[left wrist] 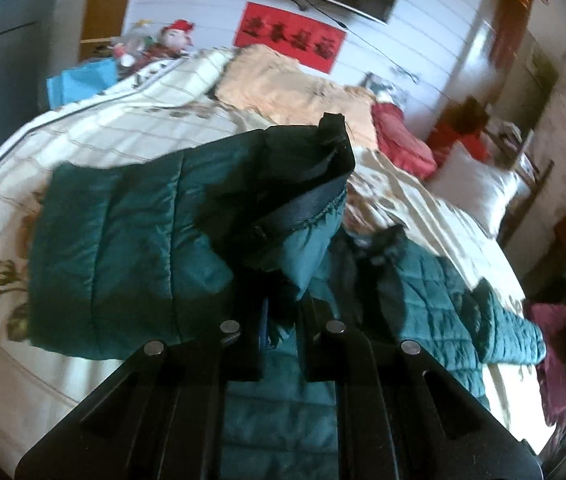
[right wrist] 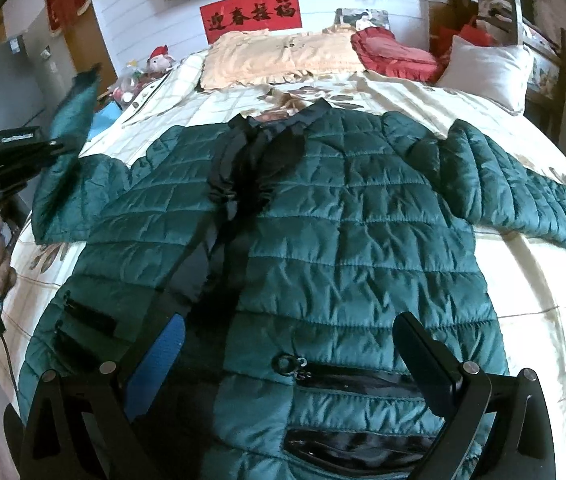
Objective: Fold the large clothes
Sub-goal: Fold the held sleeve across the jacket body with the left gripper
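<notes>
Dim bluish daylight, motion blur across the left wrist view, heavy fisheye bending, dark vignetted corners.

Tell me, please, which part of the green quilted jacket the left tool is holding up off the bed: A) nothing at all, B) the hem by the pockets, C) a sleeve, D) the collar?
C: the left tool is shut on the sleeve, which stands raised beside the jacket spread flat on the bed.
</notes>
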Demonstrator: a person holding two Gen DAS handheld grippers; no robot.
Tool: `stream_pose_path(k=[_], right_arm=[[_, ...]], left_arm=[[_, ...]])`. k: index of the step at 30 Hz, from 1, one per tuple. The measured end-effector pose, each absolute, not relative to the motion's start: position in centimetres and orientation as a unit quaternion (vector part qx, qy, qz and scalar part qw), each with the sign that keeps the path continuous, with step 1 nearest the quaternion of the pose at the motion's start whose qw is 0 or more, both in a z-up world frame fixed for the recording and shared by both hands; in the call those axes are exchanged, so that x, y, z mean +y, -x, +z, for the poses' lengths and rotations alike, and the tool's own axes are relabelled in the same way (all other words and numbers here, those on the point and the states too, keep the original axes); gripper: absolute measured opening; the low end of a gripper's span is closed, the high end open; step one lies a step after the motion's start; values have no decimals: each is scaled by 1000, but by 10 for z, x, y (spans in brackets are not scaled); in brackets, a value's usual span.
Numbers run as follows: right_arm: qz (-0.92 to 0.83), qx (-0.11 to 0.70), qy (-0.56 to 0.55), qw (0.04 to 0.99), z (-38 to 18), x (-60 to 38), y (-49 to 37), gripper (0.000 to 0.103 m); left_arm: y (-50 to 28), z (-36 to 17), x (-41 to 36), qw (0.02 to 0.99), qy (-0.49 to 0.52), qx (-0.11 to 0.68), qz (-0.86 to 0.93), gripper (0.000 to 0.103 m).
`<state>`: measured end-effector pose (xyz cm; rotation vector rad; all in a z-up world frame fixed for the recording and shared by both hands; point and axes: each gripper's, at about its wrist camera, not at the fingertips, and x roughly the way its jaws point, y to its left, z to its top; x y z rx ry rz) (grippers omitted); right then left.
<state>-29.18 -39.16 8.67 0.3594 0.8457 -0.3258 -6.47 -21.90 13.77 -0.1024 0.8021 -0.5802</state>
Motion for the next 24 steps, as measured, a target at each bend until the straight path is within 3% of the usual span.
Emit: stream_pose_path(k=[24], right_arm=[[-186, 411, -168, 877, 75, -422, 305, 103]], left_arm=[[100, 97, -339, 831, -24, 437, -345, 9]])
